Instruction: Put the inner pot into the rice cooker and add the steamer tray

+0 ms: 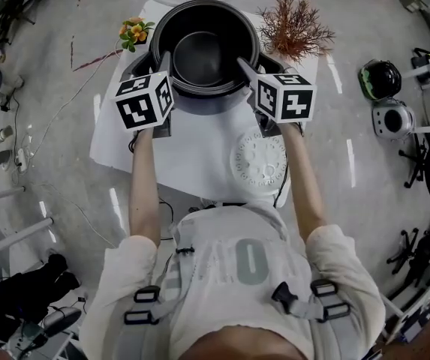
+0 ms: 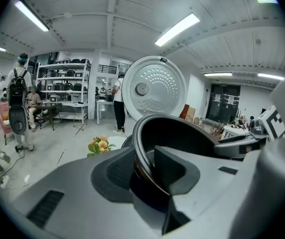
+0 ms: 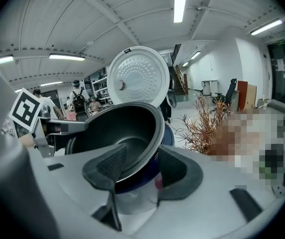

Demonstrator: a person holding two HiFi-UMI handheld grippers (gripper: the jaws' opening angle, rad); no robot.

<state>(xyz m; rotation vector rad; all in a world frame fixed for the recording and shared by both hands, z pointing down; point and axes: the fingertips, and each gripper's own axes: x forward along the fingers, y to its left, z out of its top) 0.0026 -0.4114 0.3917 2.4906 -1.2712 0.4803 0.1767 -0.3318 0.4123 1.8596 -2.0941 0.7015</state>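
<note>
Scene: a person in a pale shirt stands at a white table (image 1: 192,148), a hand-held gripper in each hand, seen from above.
Inner pot: the dark, round non-stick inner pot (image 1: 203,51) is carried by its rim between the two grippers, right over the mouth of the dark rice cooker (image 1: 207,105). Whether it is fully seated cannot be told.
Left gripper: the left gripper (image 1: 168,58) pinches the pot's left rim. Its own view shows one pad inside the wall and one outside, pressed on the metal (image 2: 144,171).
Right gripper: the right gripper (image 1: 243,64) clamps the opposite rim the same way, with the thin edge caught between its two ribbed pads (image 3: 141,166). From here the pot (image 3: 117,128) sits slightly tilted.
Cooker lid: the round white lid with a perforated inner plate (image 3: 137,76) stands raised behind the pot.
Steamer tray: the white, round, perforated plastic steamer tray (image 1: 258,160) lies flat on the table on the person's side of the cooker, beside the right forearm.
Marker cubes: black-and-white square-patterned cubes (image 1: 145,100) (image 1: 286,96) top each gripper.
Surroundings: a small bunch of orange flowers with green leaves (image 1: 134,32) lies left of the cooker and a reddish-brown dried shrub (image 1: 293,25) stands to its right.
</note>
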